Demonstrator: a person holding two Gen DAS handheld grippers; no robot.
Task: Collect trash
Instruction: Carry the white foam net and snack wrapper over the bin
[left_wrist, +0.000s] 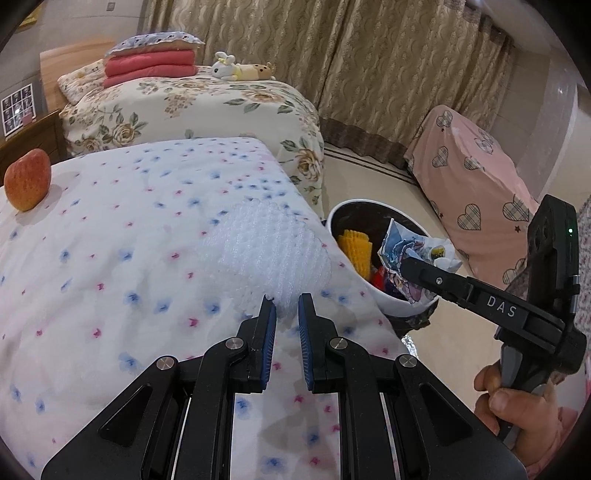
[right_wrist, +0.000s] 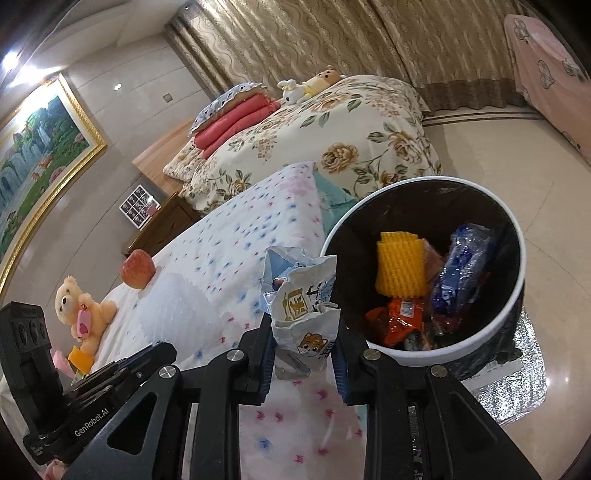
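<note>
Crinkly printed foil-paper snack wrapper, light and limp, sits pinched low in the right gripper beside the white-rimmed round bin; the left gripper is closed on nothing.

Warm indoor light, ceiling lamp glare upper left, glossy floor reflections, fisheye-darkened corners

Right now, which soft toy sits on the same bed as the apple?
The cream teddy bear holding a pink heart; the white bunny and yellow toy lie on the far floral bed.
</note>
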